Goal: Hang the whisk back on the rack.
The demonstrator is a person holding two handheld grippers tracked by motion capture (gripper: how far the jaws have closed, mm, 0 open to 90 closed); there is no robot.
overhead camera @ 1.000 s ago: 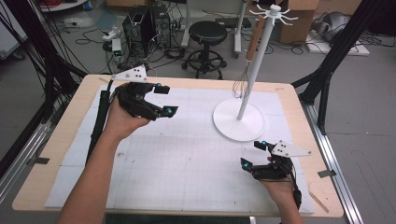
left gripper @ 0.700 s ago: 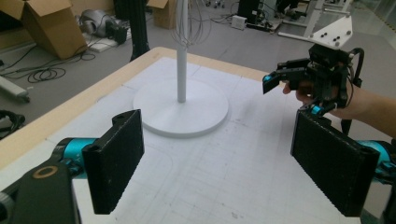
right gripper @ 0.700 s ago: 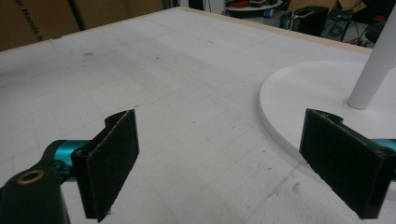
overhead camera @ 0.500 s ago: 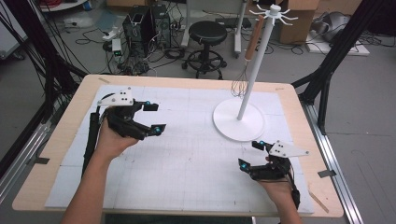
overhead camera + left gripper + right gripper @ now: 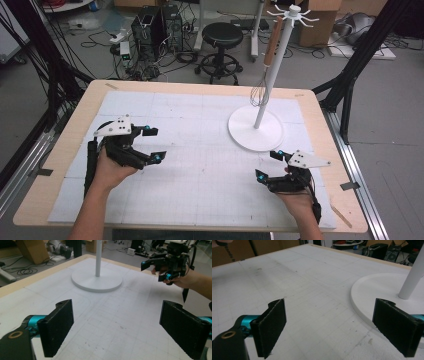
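Observation:
My left gripper [image 5: 154, 144] hovers low over the left half of the white grid mat [image 5: 200, 150]. It is open, its jaws have just been opening wider, and nothing lies between them [image 5: 115, 325]. My right gripper [image 5: 268, 164] stays near the front right of the mat, open and empty [image 5: 328, 327]. Just beyond it stands a white stand with a round base [image 5: 256, 131] and a tall pole [image 5: 272, 70]. A wire whisk [image 5: 259, 93] with a wooden handle hangs from the stand's top hooks. In the left gripper view, the right gripper [image 5: 155, 271] is beyond the stand's base [image 5: 97, 280].
The stand's base [image 5: 372, 290] lies close to my right gripper's right jaw. The wooden table edge [image 5: 55, 165] frames the mat. Behind the table are a black stool [image 5: 221, 37], computer towers [image 5: 155, 25] and floor cables. Black frame posts [image 5: 350, 85] flank the table.
My left hand has come down and toward the near left of the mat, its jaws a little wider. The right hand has kept still.

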